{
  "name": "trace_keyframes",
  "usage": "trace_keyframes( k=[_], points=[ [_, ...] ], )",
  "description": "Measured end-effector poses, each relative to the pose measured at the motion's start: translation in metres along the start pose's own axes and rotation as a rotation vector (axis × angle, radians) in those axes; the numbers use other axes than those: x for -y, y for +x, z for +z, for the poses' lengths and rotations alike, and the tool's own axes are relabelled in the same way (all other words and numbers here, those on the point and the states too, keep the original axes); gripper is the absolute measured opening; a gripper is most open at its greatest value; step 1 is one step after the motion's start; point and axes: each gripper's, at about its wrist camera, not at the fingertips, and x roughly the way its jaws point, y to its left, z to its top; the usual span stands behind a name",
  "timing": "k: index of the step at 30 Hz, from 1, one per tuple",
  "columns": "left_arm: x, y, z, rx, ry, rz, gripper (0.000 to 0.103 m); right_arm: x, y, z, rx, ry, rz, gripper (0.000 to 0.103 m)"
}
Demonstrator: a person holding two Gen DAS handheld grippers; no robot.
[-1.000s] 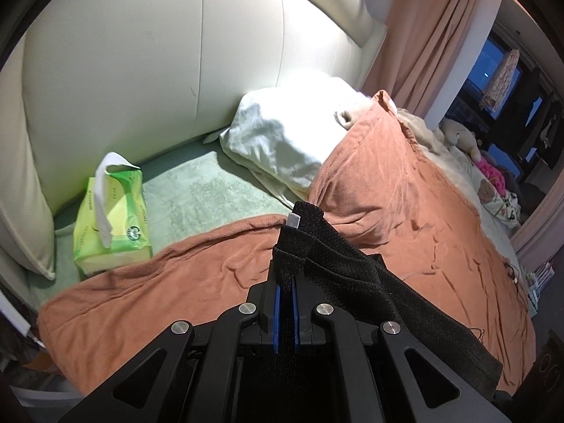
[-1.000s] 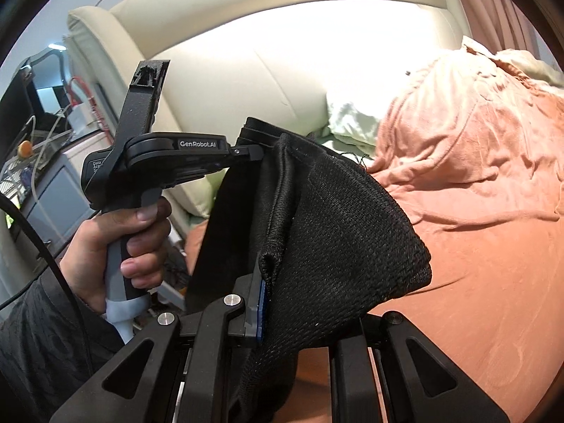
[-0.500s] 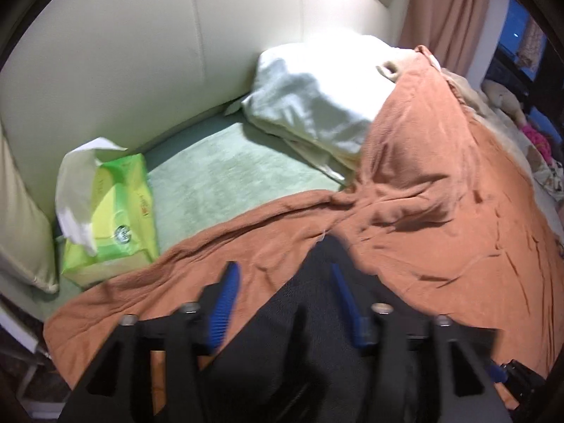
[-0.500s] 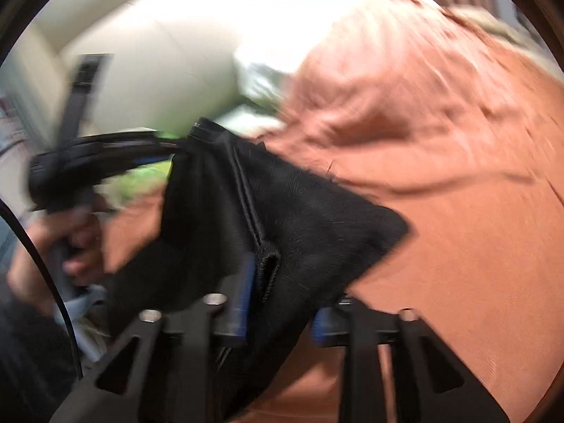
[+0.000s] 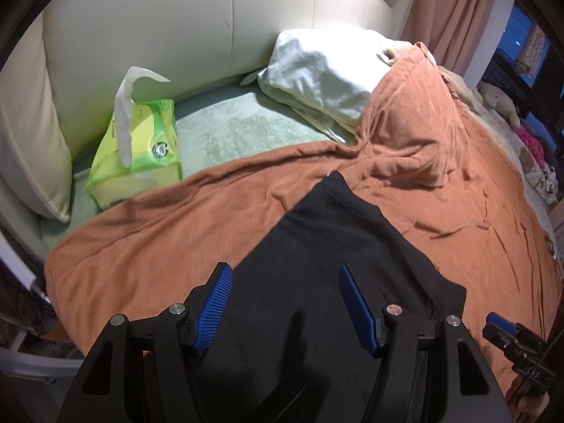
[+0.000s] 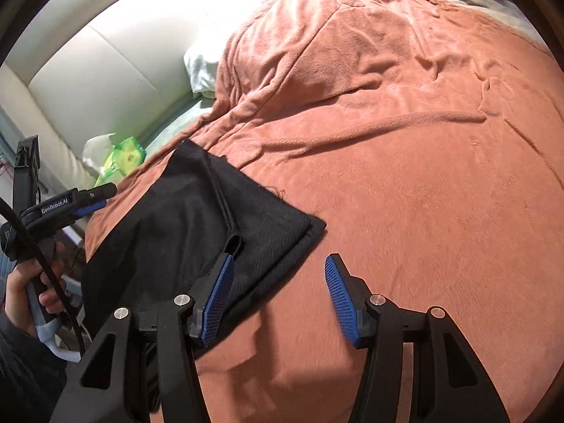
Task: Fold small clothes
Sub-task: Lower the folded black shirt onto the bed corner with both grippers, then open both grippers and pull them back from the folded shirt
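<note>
A small black knit garment (image 5: 338, 253) lies flat on the rust-orange blanket (image 5: 197, 218), near the bed's front edge. In the right wrist view the garment (image 6: 197, 218) shows a folded corner pointing right. My left gripper (image 5: 286, 303) is open just above the garment, blue pads on either side of it, holding nothing. My right gripper (image 6: 278, 296) is open at the garment's right corner, its left finger over the cloth, its right finger over the blanket (image 6: 405, 183). The left gripper (image 6: 95, 201) shows at the garment's left side.
A green tissue pack (image 5: 141, 148) stands on a pale green sheet (image 5: 239, 130) by the cream headboard (image 5: 176, 24). A white pillow (image 5: 324, 70) lies partly under the blanket. Stuffed toys (image 5: 500, 98) sit at the far right. The bed edge drops off at left.
Both grippers held the garment up in the air a second ago. They lowered it onto the blanket, then opened and let go. It now lies flat.
</note>
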Motion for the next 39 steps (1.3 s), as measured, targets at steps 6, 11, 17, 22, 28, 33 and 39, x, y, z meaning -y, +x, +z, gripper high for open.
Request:
trace_keyframes(
  k=[6,11,17,22,28,33,39],
  points=[
    [0.006,-0.017,-0.023,-0.021,-0.003,-0.005,0.066,0.001,-0.024,-0.005,-0.017,-0.005,-0.006,0.052],
    [0.021,-0.05,-0.033,0.029,0.004,0.01,0.085,-0.001,-0.061,-0.007,0.007,-0.024,-0.031,0.072],
    [0.049,-0.093,-0.046,0.118,0.034,0.015,0.103,-0.016,-0.117,-0.016,0.06,-0.074,-0.073,0.103],
    [0.071,-0.124,-0.056,0.146,0.062,-0.001,0.102,-0.026,-0.161,-0.026,0.098,-0.113,-0.09,0.103],
    [0.095,-0.159,-0.074,0.164,0.097,-0.007,0.102,-0.028,-0.212,-0.042,0.141,-0.123,-0.108,0.103],
    [0.116,-0.189,-0.09,0.19,0.126,-0.013,0.102,-0.028,-0.256,-0.061,0.168,-0.136,-0.125,0.103],
    [0.133,-0.222,-0.108,0.215,0.128,-0.04,0.103,-0.026,-0.307,-0.083,0.201,-0.146,-0.145,0.103]
  ],
)
